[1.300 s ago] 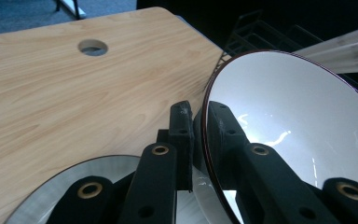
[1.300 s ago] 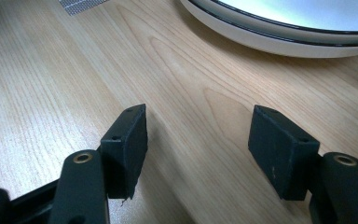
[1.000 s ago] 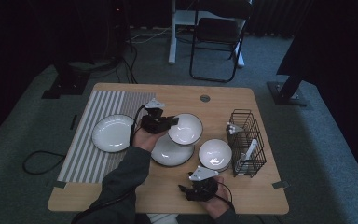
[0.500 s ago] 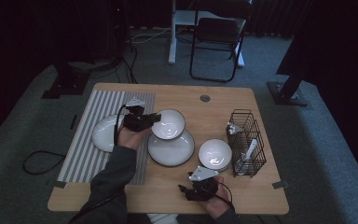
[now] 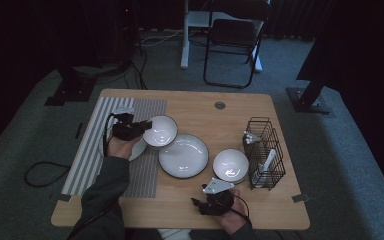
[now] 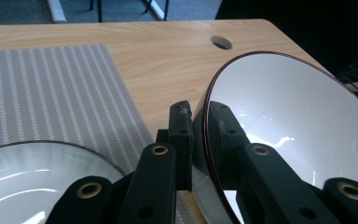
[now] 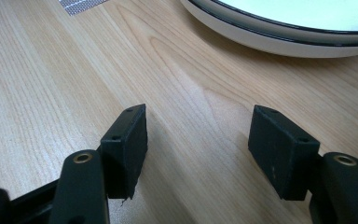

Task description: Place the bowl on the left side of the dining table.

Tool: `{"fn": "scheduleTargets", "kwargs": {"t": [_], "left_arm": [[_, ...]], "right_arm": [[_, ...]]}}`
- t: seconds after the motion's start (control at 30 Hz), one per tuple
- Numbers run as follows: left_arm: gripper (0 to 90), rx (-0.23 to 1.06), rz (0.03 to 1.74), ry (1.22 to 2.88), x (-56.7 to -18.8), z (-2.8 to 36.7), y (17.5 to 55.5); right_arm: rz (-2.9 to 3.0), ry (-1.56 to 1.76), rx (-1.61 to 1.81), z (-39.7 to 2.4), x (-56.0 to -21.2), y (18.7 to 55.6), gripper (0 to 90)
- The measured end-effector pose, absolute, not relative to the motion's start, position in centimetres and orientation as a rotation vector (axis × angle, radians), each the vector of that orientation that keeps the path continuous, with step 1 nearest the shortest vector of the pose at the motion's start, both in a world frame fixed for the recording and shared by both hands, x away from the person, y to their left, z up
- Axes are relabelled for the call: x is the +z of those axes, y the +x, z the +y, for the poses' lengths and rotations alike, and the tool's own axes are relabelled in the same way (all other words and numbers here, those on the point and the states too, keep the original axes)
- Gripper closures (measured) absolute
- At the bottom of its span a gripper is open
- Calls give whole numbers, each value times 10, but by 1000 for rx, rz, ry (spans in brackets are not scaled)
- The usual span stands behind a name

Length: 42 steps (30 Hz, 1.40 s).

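No readable writing. Left gripper (image 5: 139,128) fingers clamped on white bowl (image 5: 161,131) rim above striped mat (image 5: 95,145); right gripper (image 7: 200,154) fingers apart over tabletop (image 7: 51,70).

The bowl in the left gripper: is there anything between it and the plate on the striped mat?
Nothing visible. The left gripper holds the bowl by its rim, beside the plate on the striped mat.
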<state>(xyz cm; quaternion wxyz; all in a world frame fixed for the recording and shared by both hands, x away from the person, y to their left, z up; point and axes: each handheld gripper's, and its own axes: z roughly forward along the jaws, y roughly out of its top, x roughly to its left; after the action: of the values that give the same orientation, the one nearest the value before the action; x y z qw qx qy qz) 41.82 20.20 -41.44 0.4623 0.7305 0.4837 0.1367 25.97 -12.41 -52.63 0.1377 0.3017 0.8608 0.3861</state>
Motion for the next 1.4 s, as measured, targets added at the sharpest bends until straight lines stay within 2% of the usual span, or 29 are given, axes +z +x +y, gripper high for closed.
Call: {"fn": "scheduleTargets", "kwargs": {"t": [0.97, 1.4], "left_arm": [[817, 439, 1433, 1652, -436, 286, 418], [816, 475, 1530, 1634, -453, 304, 418]], "right_arm": [[2490, 873, 1117, -124, -526, 260, 371], [2490, 873, 1117, -124, -526, 260, 371]]}}
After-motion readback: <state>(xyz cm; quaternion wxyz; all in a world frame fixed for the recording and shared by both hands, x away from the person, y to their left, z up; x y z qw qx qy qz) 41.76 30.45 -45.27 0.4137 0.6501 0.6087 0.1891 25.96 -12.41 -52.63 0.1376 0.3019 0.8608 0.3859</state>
